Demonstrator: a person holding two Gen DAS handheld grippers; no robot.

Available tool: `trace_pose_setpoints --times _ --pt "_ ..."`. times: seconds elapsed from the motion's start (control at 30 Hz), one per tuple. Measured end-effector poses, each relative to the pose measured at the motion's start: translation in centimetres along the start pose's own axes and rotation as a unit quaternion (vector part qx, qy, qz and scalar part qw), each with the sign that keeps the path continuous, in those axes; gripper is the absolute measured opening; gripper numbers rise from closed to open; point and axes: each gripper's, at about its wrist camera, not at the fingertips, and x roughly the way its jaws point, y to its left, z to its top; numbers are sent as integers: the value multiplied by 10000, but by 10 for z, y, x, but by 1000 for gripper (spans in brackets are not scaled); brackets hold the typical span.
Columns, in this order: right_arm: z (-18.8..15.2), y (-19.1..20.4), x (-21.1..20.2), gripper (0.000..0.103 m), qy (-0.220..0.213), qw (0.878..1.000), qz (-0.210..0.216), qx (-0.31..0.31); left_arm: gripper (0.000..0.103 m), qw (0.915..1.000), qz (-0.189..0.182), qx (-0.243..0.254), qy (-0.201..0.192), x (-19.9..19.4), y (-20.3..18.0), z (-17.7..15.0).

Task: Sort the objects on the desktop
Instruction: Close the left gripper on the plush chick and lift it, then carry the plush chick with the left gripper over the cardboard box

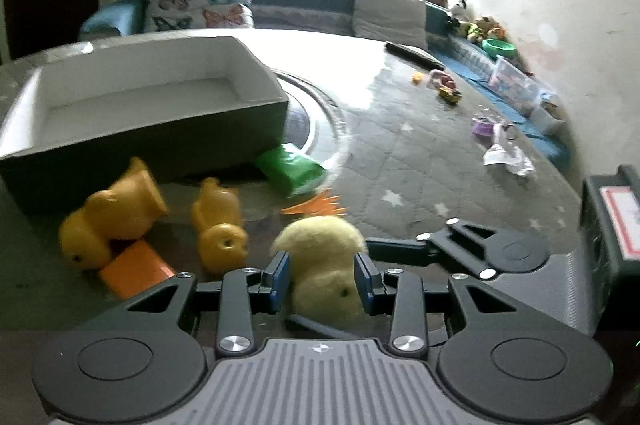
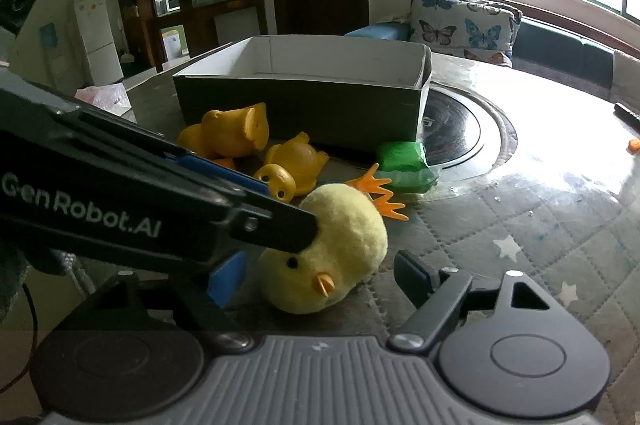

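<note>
A pale yellow plush chick (image 1: 320, 265) lies on its side on the table, its orange feet (image 2: 378, 195) pointing away. My left gripper (image 1: 322, 283) has its blue pads on both sides of the chick's body. In the right wrist view the left gripper's arm crosses from the left and touches the chick (image 2: 332, 249). My right gripper (image 2: 320, 277) is open, with the chick's head lying between its fingers. Two yellow rubber ducks (image 1: 116, 213) (image 1: 220, 225) lie to the left, near an orange block (image 1: 134, 267). A grey open box (image 1: 140, 105) stands behind them.
A green packet (image 1: 290, 169) lies by the box's right corner, beside a round dark plate (image 2: 460, 129) set in the table. Small toys (image 1: 446, 85) and crumpled paper (image 1: 506, 155) lie at the far right. A dark remote (image 1: 412, 55) lies at the far edge.
</note>
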Motion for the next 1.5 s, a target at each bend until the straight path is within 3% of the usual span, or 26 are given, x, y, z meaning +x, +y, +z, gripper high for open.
trace_pose_setpoints --times 0.27,0.53,0.77,1.0,1.27,1.5 --pt "2 -4 3 79 -22 9999 126 31 39 9989 -16 -229 404 20 5 9" --pt "5 -9 9 77 -18 9998 220 0 40 9969 -165 -495 581 24 13 13" --pt "6 -15 10 67 -47 9997 237 73 42 9957 -188 -596 685 27 16 16" --pt "4 -12 9 66 -75 9998 188 11 47 9909 -307 -985 862 34 25 17" --pt "12 -9 -3 65 -317 9994 148 -43 44 9934 -310 -973 527 14 22 25" --pt "49 -11 -5 65 -745 9966 77 -342 40 9968 -228 -766 -31 -8 23 56"
